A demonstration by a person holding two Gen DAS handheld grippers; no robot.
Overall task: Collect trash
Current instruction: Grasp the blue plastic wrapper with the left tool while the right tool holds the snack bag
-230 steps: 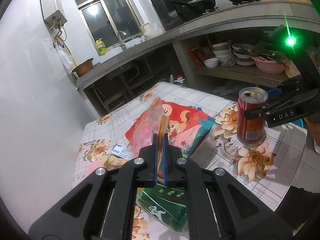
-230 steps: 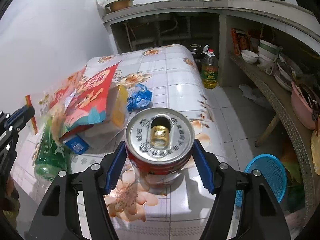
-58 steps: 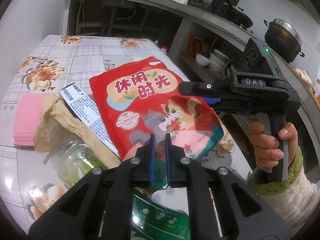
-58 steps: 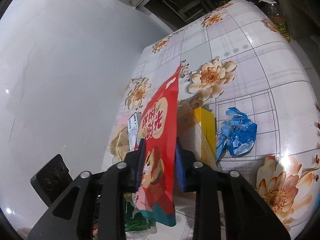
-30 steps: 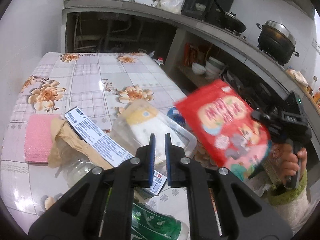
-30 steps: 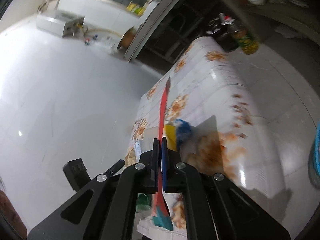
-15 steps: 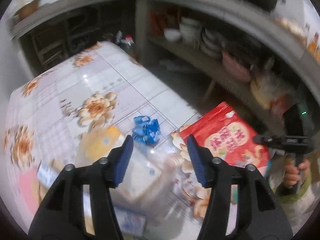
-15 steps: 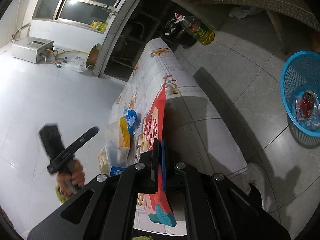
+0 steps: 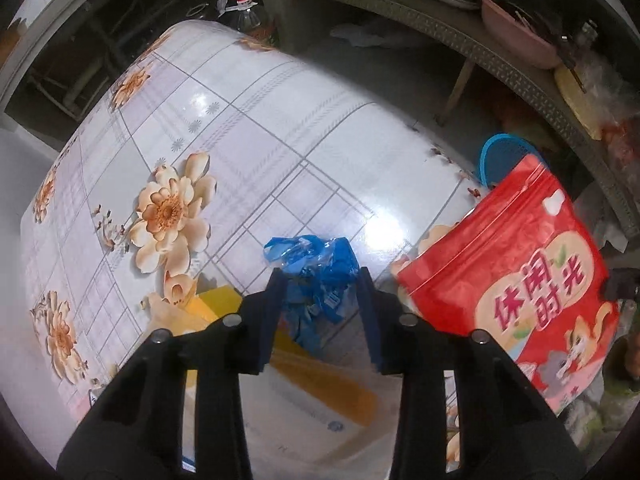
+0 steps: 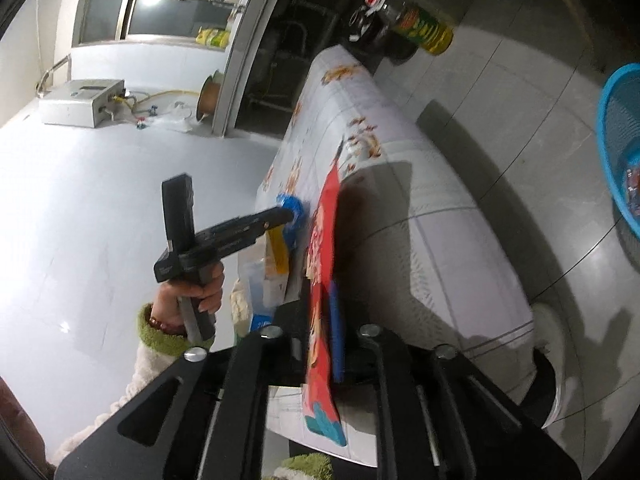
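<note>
Since the left gripper (image 9: pixel 320 280) sits wide open around the crumpled blue wrapper (image 9: pixel 314 268) on the table (image 9: pixel 248 128), a sloppy squeeze could just skid it away. The right gripper (image 10: pixel 324 320) pinches the red snack bag (image 10: pixel 320 264), which may flop loose. Only the right view shows the blue basket (image 10: pixel 616 128) on the floor beside the table, plus the left hand (image 10: pixel 196 292).

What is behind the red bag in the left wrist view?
A blue basket on the floor shows above the red bag, only its rim and upper mesh. The bag covers the rest, so its contents cannot be seen there. The right gripper holds the bag.
</note>
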